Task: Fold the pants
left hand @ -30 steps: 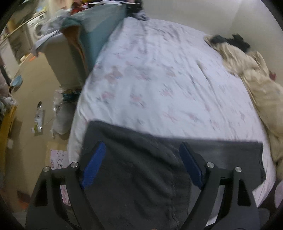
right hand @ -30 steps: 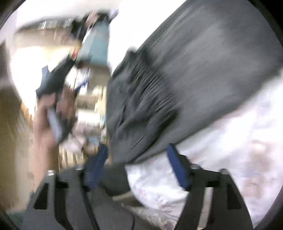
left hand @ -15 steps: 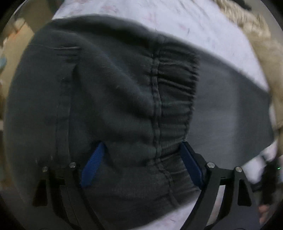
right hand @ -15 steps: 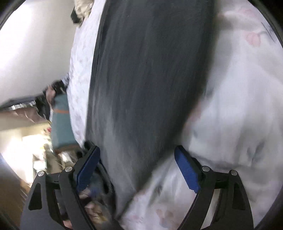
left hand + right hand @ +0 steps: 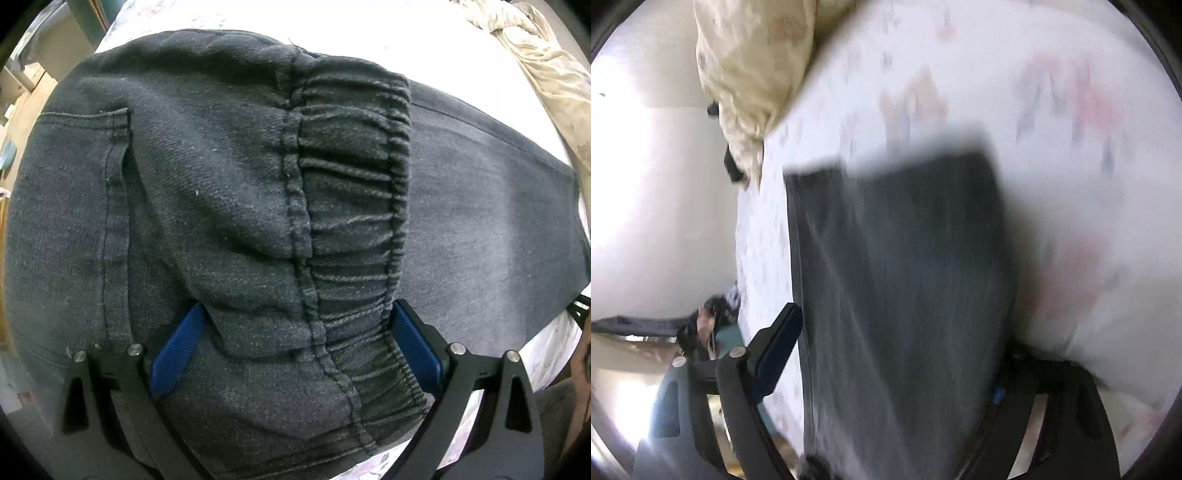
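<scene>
Beside the pants (image 5: 229,206), a crumpled blanket (image 5: 546,62).

Your left gripper (image 5: 295,345) has dropped close over the pants (image 5: 229,206), jaws just opening, waistband (image 5: 354,206) between them. Your right gripper (image 5: 886,354) has swung along the leg, jaws closing, fabric between.

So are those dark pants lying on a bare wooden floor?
No, the pants lie on a white flowered bedsheet.
</scene>
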